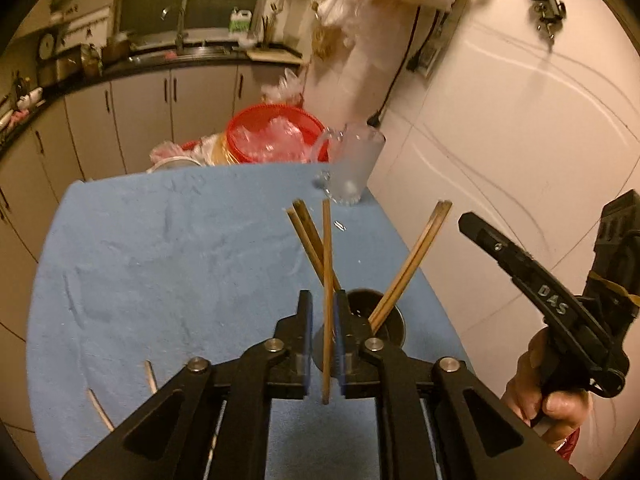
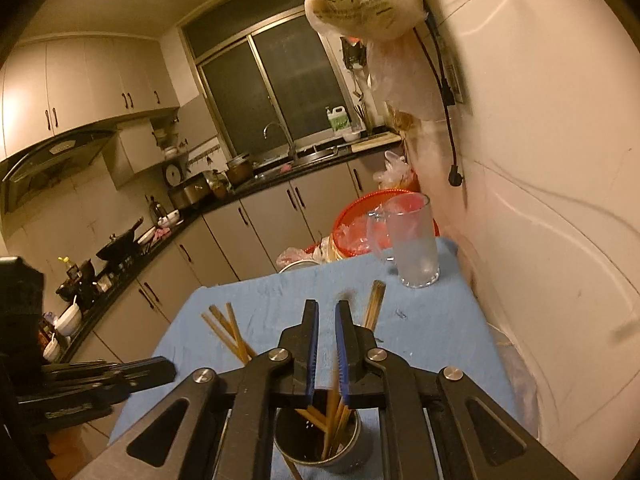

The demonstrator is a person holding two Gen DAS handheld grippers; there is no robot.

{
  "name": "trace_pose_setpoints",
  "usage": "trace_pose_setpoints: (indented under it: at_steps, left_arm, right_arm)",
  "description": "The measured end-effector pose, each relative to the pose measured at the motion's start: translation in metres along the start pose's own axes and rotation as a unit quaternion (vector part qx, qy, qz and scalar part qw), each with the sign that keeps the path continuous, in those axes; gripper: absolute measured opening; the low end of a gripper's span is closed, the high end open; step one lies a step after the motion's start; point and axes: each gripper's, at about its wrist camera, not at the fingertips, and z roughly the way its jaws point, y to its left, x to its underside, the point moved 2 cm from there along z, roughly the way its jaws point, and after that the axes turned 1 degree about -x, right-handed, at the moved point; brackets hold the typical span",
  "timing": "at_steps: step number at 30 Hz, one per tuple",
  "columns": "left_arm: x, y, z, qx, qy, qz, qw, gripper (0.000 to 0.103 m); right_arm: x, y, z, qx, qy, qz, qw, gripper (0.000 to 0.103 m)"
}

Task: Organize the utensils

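Just one chopstick (image 1: 327, 300) loose between left gripper (image 1: 323, 312) fingers, above cup (image 1: 390, 322).

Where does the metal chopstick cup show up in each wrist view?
Left wrist: the cup sits low and right of centre, mostly hidden behind the left gripper.
Right wrist: the cup is at the bottom centre, under the right gripper, chopsticks standing in it.
Shared landmark: the glass mug on the blue cloth's far right corner.

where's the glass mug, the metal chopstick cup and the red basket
glass mug (image 2: 414, 240), right wrist view, on its frosted side wall
metal chopstick cup (image 2: 348, 446), right wrist view, on its outer wall near the rim
red basket (image 1: 244, 130), left wrist view, on its left rim
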Motion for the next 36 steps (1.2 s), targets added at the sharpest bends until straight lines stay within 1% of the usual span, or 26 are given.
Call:
trace_pose_setpoints:
  at_steps: [1,3,4,8,14,17,18,20,21,22,30,33,36]
  left_arm:
    - [0.000,-0.001,0.003,0.000,0.001,-0.001,1.0000,0.026]
    - [0.000,-0.002,0.010,-0.006,-0.001,0.006,1.0000,0.036]
    - [0.001,-0.004,0.014,-0.009,-0.001,0.012,0.9999,0.037]
    - [0.003,-0.005,0.040,-0.014,0.019,0.012,0.9996,0.038]
    - [-0.001,0.001,0.070,-0.032,0.034,0.002,0.9989,0.037]
    - [0.000,0.001,0.084,-0.028,0.051,0.002,0.9983,0.036]
    - [0.000,0.001,0.087,-0.028,0.053,0.002,0.9982,0.033]
    - [0.001,-0.001,0.091,-0.029,0.055,0.000,0.9981,0.021]
    - [0.002,-0.002,0.092,-0.028,0.059,0.000,0.9979,0.012]
    - [0.003,-0.003,0.092,-0.033,0.057,0.000,0.9978,0.009]
    - [0.007,-0.013,0.073,-0.033,0.045,0.020,0.9982,0.008]
    - [0.007,-0.018,0.058,-0.033,0.031,0.028,0.9986,0.008]
    - [0.005,-0.024,0.034,-0.033,0.010,0.034,0.9988,0.007]
  right_arm:
    - [0.001,0.001,-0.002,-0.001,-0.001,0.001,1.000,0.014]
    - [0.000,0.001,-0.006,-0.005,-0.006,0.002,1.000,0.014]
    - [-0.001,0.001,-0.010,-0.011,-0.009,0.002,1.000,0.014]
    - [0.001,0.006,-0.017,-0.022,-0.012,0.003,1.000,0.014]
    - [0.009,0.006,-0.024,-0.028,-0.012,0.004,1.000,0.014]
    - [0.011,0.002,-0.023,-0.027,-0.009,0.008,1.000,0.014]
    - [0.011,0.001,-0.023,-0.027,-0.008,0.009,1.000,0.014]
    - [0.013,-0.001,-0.023,-0.026,-0.008,0.011,1.000,0.014]
    - [0.014,-0.001,-0.024,-0.026,-0.007,0.011,1.000,0.014]
    - [0.015,-0.001,-0.024,-0.026,-0.007,0.012,1.000,0.014]
    - [0.022,-0.005,-0.023,-0.030,0.000,0.020,0.999,0.014]
    - [0.021,-0.008,-0.026,-0.032,-0.002,0.025,0.999,0.014]
    - [0.021,-0.009,-0.031,-0.032,-0.008,0.027,0.999,0.014]
